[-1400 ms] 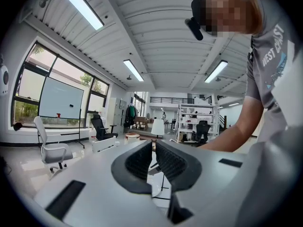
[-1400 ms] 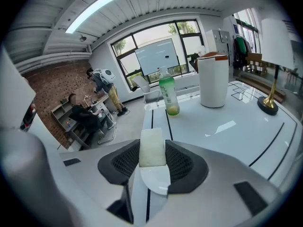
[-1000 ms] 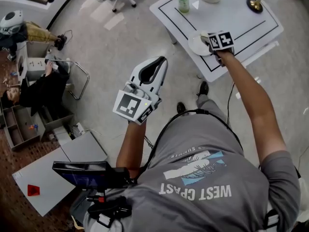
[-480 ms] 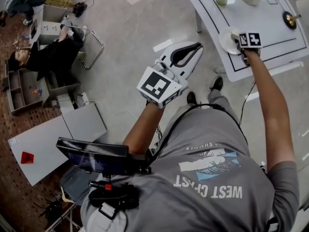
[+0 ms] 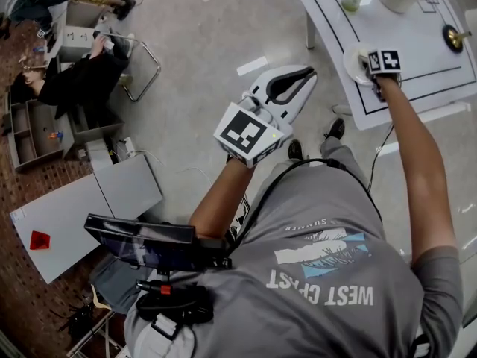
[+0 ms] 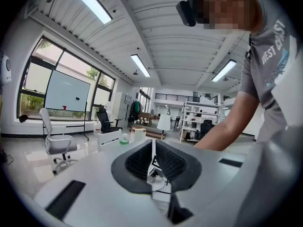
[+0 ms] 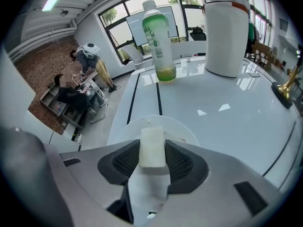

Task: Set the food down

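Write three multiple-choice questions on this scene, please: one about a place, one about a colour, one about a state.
1. Where is the plate? A on the table; B on the floor; C on a chair.
2. What colour is the bottle? A red; B green; C blue.
3. How are the right tongs? A open, empty; B shut on the food block; C shut, empty.
Answers: 1 A, white table under it; 2 B, green label and drink; 3 B, block clamped between both jaws.
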### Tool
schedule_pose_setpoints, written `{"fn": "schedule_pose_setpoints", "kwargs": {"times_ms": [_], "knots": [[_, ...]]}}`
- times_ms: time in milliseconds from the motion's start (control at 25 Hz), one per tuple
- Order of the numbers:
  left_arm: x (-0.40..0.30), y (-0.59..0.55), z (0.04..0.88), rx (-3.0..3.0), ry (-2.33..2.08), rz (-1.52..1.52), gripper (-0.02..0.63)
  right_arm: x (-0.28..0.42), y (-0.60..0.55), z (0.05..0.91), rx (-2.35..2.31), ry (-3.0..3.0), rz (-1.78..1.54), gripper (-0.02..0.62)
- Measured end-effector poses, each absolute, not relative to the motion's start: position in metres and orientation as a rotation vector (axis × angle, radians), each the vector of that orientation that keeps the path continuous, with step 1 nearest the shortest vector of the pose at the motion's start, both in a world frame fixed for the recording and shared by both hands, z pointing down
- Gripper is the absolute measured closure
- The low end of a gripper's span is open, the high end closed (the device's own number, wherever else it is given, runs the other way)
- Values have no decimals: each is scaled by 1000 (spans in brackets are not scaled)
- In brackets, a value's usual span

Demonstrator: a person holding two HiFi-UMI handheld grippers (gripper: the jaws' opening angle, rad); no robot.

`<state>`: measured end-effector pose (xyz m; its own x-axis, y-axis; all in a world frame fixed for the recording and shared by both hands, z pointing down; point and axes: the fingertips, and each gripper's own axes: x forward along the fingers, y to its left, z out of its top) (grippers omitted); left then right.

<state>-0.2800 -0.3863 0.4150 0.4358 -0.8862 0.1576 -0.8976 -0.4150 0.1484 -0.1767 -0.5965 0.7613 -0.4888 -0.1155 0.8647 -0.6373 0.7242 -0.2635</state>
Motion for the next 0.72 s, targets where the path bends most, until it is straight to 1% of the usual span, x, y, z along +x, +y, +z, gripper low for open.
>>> {"fn": "schedule_pose_setpoints", "kwargs": {"times_ms": [560, 720], "knots": [[-286, -379, 408, 2500, -1563, 60, 594, -182, -583, 765, 431, -1876, 566, 428], [-288, -375, 406, 2513, -1562, 62, 594, -186, -575, 752, 410, -1869, 552, 427]]}}
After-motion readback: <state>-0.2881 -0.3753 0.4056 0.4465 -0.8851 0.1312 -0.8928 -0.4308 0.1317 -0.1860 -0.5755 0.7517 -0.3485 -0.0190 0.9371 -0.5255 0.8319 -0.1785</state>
